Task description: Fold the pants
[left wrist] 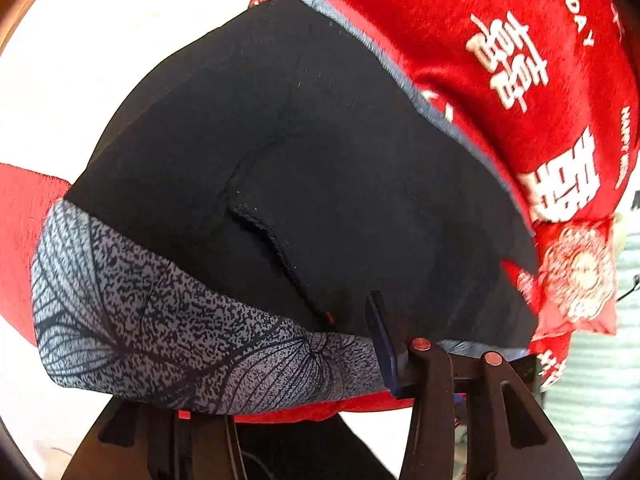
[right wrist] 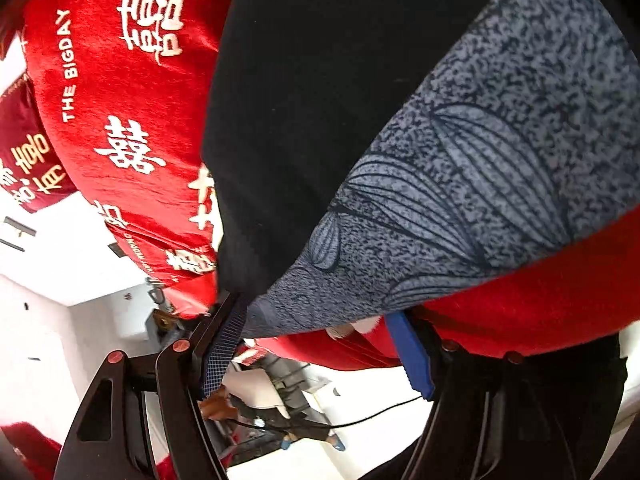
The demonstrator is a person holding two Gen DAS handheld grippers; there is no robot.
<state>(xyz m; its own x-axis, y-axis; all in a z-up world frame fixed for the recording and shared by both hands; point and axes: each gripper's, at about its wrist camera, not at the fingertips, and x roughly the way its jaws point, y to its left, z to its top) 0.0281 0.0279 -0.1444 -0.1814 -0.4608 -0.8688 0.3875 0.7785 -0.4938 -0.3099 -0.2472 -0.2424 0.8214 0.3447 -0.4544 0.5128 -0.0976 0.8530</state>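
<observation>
The pants (left wrist: pixel 320 168) are black with a grey speckled leaf-print waistband (left wrist: pixel 180 320). They lie folded on red bedding and fill both views. In the left wrist view only the right blue finger pad (left wrist: pixel 382 344) shows, at the waistband edge; the left finger is hidden under the cloth. In the right wrist view the pants (right wrist: pixel 300 120) and waistband (right wrist: pixel 460 200) sit just ahead of my right gripper (right wrist: pixel 320 344). Its two blue pads (right wrist: pixel 224 344) stand wide apart, the waistband corner lying over the gap.
A red velvet blanket (left wrist: pixel 520 60) with white characters is bunched beside the pants, also in the right wrist view (right wrist: pixel 112 100). White bedding (left wrist: pixel 80 60) lies beyond. A white floor with cables and clutter (right wrist: pixel 280 412) shows below the bed edge.
</observation>
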